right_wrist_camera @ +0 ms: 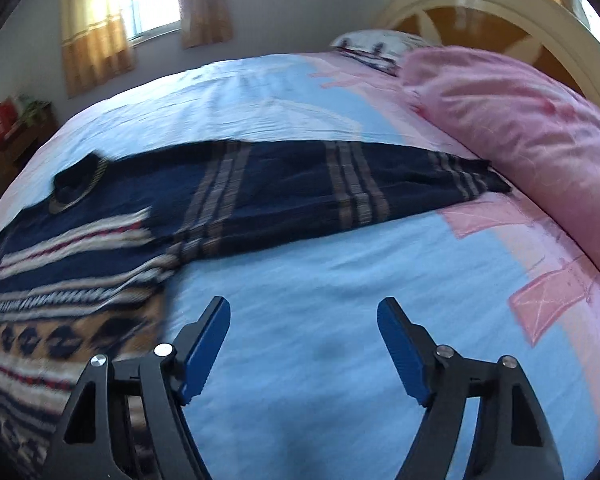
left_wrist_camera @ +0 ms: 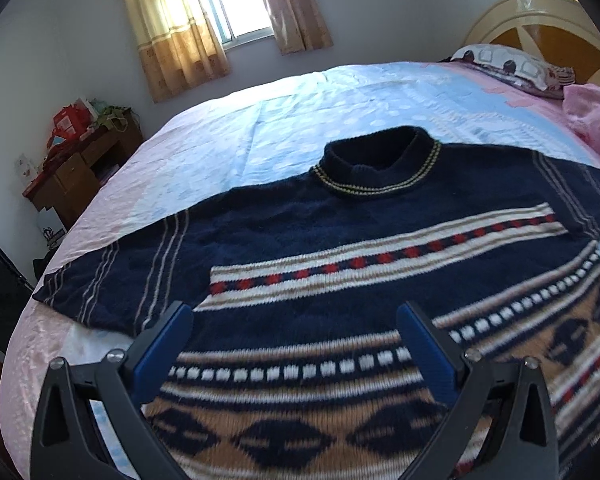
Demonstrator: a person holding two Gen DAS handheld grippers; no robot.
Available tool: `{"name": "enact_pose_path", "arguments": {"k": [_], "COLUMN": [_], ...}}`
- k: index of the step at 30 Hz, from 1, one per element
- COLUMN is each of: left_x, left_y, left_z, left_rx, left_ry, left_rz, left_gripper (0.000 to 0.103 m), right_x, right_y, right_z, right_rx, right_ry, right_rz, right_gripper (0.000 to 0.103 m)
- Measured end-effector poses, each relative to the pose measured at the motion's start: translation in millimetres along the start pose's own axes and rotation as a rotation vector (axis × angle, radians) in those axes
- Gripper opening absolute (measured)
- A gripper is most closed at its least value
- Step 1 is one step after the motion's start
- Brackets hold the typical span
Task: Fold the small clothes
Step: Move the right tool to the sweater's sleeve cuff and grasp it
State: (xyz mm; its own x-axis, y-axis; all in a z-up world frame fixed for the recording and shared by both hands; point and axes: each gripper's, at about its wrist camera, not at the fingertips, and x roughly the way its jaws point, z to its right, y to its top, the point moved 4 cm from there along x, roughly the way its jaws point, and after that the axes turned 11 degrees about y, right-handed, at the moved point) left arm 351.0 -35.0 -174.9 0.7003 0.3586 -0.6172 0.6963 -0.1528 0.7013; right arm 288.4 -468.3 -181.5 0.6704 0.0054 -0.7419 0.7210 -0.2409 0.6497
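A navy knitted sweater (left_wrist_camera: pixel 340 232) with white, red and tan patterned bands lies flat, front up, on the bed, collar (left_wrist_camera: pixel 376 168) pointing away and both sleeves spread out. My left gripper (left_wrist_camera: pixel 296 312) is open and empty, hovering over the sweater's lower body. In the right wrist view the sweater (right_wrist_camera: pixel 100 220) lies to the left with its right sleeve (right_wrist_camera: pixel 360 188) stretched toward the pink pillow. My right gripper (right_wrist_camera: pixel 304 308) is open and empty over bare sheet, just right of the sweater's hem side.
The bed has a light blue and pink sheet (right_wrist_camera: pixel 340 272). A pink pillow (right_wrist_camera: pixel 520 140) and a patterned pillow (left_wrist_camera: pixel 508 64) lie by the cream headboard (left_wrist_camera: pixel 540 20). A wooden desk with red boxes (left_wrist_camera: pixel 80 152) stands left of the bed under a curtained window (left_wrist_camera: pixel 228 4).
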Motion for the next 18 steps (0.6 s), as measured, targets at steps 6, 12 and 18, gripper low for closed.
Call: {"name": "enact_pose_path", "arguments": {"k": [6,12,18], "left_x": [24.2,45.1,61.1], "left_y": [4.9,7.7,3.2], "left_z": [-4.2,-8.5,-2.9], "left_rx": [-0.049,-0.065,-0.061], "left_ry": [0.007,0.040,0.051], "left_rz": [-0.022,-0.047,-0.079], "left_gripper": [0.103,0.103,0.103], "right_x": [13.7,23.7,37.7], "right_y": [36.0,70.9,91.5], "right_z": [83.0,169.2,224.3], "right_rx": [0.141,0.293,0.412], "right_ry": [-0.075,-0.171,-0.198], "right_rz": [0.022,0.057,0.069], "right_gripper": [0.067,0.063,0.061]}}
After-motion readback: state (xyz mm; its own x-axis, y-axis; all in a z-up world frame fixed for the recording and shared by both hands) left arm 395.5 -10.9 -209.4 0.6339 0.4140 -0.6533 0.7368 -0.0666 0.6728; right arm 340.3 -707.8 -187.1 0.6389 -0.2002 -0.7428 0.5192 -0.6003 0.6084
